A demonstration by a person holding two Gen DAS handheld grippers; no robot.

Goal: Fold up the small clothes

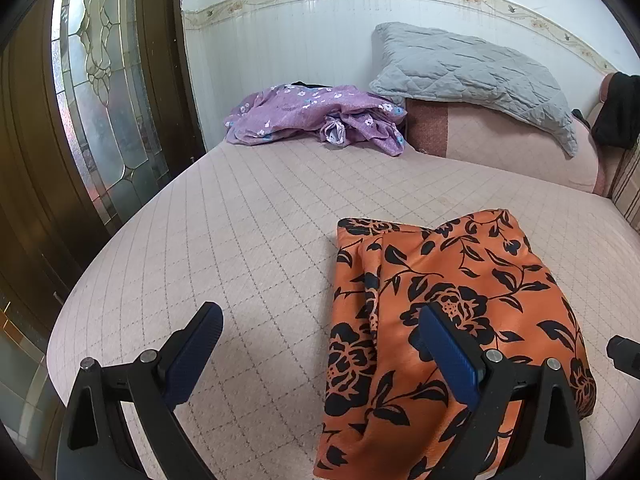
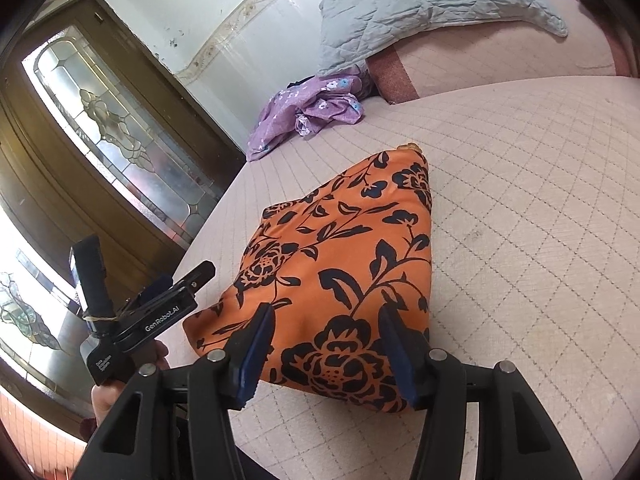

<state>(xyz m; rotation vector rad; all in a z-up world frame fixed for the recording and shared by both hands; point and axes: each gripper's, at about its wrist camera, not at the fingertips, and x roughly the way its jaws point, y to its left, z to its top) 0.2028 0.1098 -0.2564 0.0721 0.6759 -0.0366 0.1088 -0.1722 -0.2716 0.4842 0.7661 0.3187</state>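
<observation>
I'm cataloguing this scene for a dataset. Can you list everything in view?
Orange cloth with black flower print: one, folded, near part of the bed.
Purple flowered garment: one, crumpled, far side by the wall.
Grey quilted pillow: one, on the pink bolster.
Pink bolster: one, at the bed's head.
Pink quilted bed cover: one, under everything.
Brown door with leaded glass: one, left of the bed.
Black item: one, far right, unclear.
Left gripper: black, blue fingers open.
Right gripper: black, blue fingers apart over the cloth.
</observation>
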